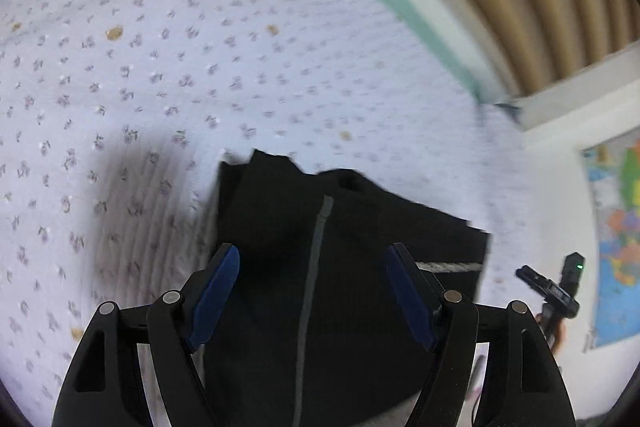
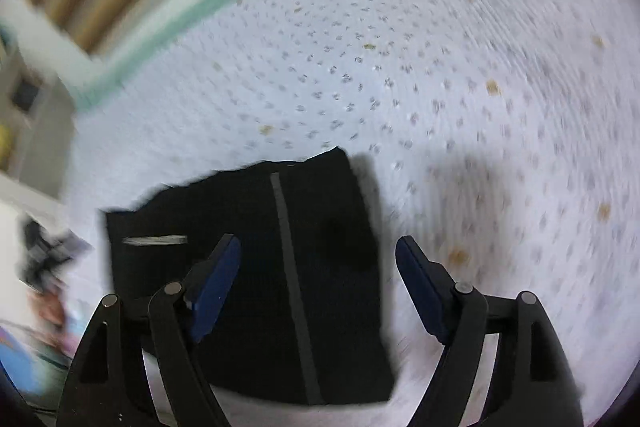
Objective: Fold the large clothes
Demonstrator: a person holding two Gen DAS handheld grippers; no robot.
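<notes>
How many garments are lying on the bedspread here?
1. A single folded black garment lies on the floral bedspread, below the open left claw and right claw. Neither touches it. More could lie outside both views.

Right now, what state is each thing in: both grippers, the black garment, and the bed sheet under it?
Left gripper: open, nothing between its blue pads, above the garment.
Right gripper: open, holding nothing.
Black garment with a grey stripe: folded into a compact rectangle, lying flat, released.
White flower-print bed sheet: spread flat, a few brown spots.
</notes>
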